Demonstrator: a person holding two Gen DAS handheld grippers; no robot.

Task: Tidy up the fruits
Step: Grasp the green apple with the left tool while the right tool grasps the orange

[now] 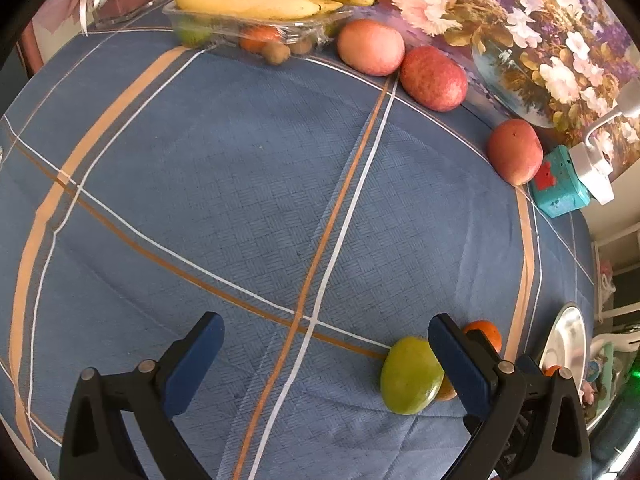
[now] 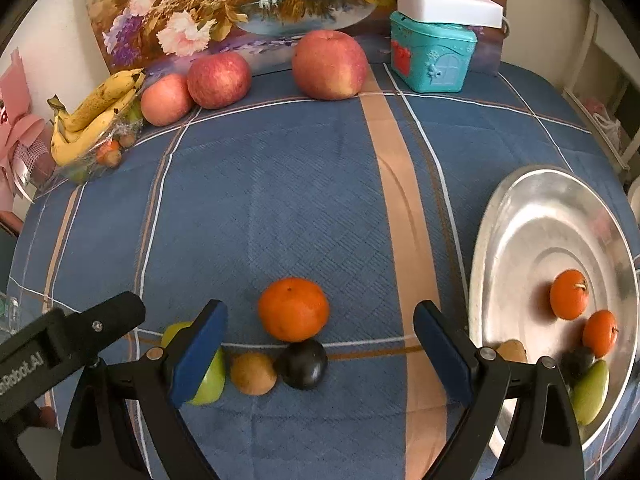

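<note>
Hovering right gripper (image 2: 320, 344) agape over orange (image 2: 293, 309), plum (image 2: 303, 364)

- In the right wrist view, the green fruit (image 2: 208, 380) lay half covered by the gripper's blue pad.
- A brown fruit (image 2: 512, 350) and a dark fruit (image 2: 578, 362) on the metal plate (image 2: 520, 208) were partly hidden behind the gripper frame.
- In the left wrist view, the orange (image 1: 486, 332) showed only in part behind the pad, and the plate was cut off by the lens rim.
- The small fruits inside the clear tray (image 1: 256, 26) were too blurred to name.
</note>
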